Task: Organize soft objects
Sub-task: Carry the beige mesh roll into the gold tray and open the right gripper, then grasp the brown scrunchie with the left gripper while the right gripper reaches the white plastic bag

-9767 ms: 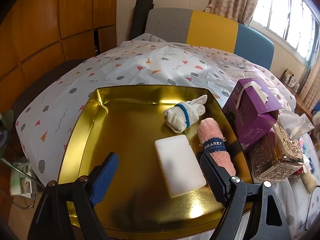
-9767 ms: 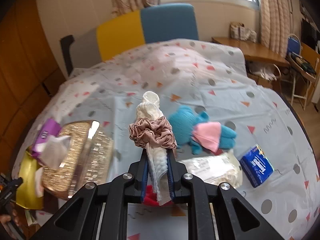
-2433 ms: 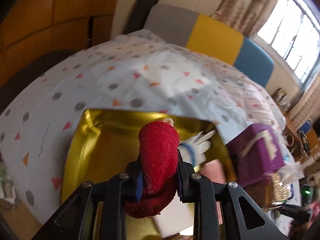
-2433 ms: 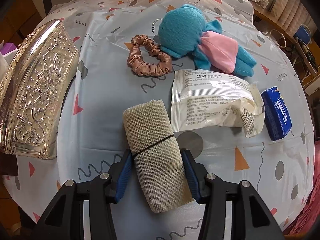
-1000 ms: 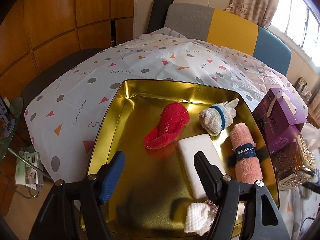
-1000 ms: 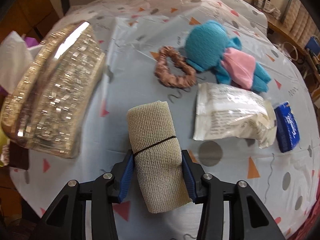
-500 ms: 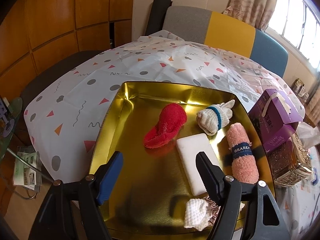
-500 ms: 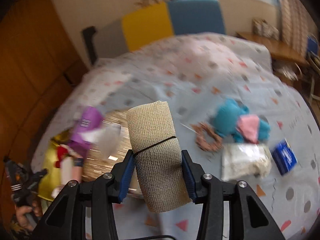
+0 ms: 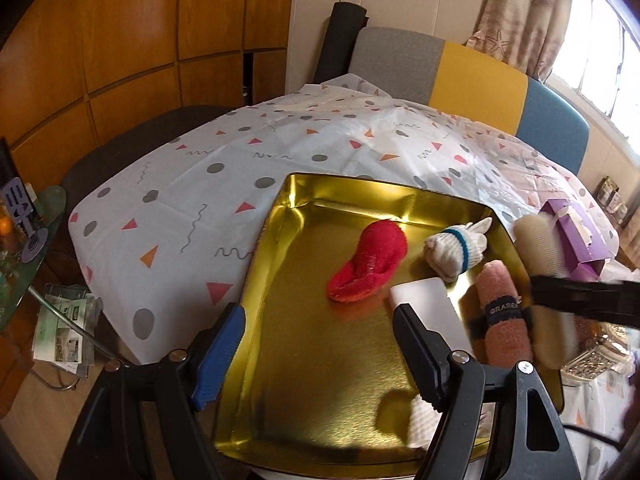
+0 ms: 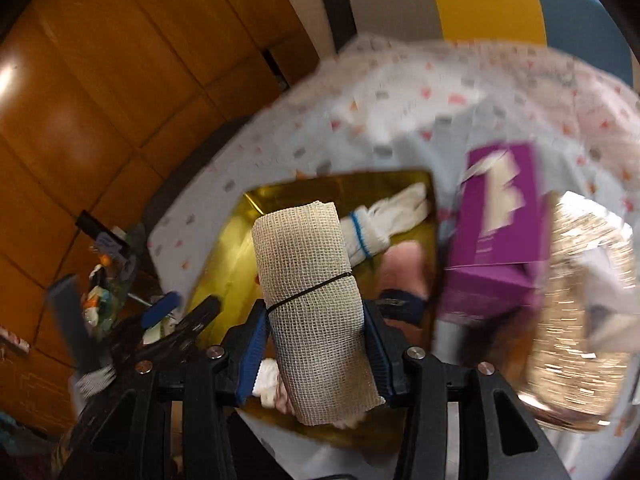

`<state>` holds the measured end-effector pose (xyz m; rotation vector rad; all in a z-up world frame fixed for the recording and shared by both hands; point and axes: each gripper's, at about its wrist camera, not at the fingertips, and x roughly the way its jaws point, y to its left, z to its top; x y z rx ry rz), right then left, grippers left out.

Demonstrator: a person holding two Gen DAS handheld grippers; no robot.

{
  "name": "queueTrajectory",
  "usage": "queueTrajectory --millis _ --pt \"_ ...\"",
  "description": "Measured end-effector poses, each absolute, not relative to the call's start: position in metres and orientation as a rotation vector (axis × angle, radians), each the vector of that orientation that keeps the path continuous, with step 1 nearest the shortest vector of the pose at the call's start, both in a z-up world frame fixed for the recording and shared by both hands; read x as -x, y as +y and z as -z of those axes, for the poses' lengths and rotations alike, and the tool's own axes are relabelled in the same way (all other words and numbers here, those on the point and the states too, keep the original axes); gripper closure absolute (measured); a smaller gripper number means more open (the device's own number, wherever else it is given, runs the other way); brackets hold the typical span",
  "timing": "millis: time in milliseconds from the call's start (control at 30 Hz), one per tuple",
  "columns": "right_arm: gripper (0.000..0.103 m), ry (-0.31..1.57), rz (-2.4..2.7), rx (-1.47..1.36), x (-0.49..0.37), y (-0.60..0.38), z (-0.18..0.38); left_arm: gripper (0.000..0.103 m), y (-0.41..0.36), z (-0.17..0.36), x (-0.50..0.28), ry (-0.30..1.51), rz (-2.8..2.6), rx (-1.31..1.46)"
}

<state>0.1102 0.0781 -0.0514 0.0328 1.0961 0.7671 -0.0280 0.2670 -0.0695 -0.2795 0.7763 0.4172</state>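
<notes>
A gold tray (image 9: pixel 280 240) holds a red cloth (image 9: pixel 368 266), a white glove bundle with a blue band (image 9: pixel 456 248), a white foam block (image 9: pixel 428 312), a pink towel roll (image 9: pixel 504 316) and a white cloth (image 9: pixel 422 424) at its near edge. My left gripper (image 9: pixel 320 356) hangs open and empty over the tray's near part. My right gripper (image 10: pixel 314 344) is shut on a beige mesh roll (image 10: pixel 312 300) tied with a black band, above the tray (image 10: pixel 224 264). In the left wrist view that roll (image 9: pixel 540 248) comes in over the tray's right rim.
A purple box (image 10: pixel 496 236) and a gold ornate tissue box (image 10: pixel 580 320) stand right of the tray on the patterned tablecloth (image 9: pixel 200 200). A grey, yellow and blue chair back (image 9: pixel 472 76) is behind the table. A glass side table with clutter (image 9: pixel 24 240) sits low at the left.
My right gripper has swung with the beige roll from the table's right side to above the tray, and now shows in the left wrist view. The left gripper has barely shifted and stays open.
</notes>
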Motion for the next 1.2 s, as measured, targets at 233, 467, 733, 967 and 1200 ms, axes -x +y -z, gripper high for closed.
queueTrajectory --millis 233,467,733,967,1200 --pt "0.051 1.154 -0.708 -0.048 -0.117 0.084 0.087 0.026 0.27 0.074 0.029 0.781 -0.42 0.289" --pt "0.051 1.029 -0.735 0.036 -0.093 0.066 0.068 0.026 0.26 0.071 0.028 0.774 -0.403 0.253" --pt "0.051 0.843 -0.733 0.098 -0.067 0.025 0.028 0.026 0.245 0.063 0.028 0.755 -0.384 0.183" --pt "0.051 0.733 -0.588 0.04 -0.076 -0.048 -0.005 0.026 0.234 0.06 0.026 0.761 -0.359 0.16" --pt "0.051 0.75 -0.347 -0.031 -0.105 -0.14 0.001 0.026 0.22 0.06 0.022 0.772 -0.336 0.13"
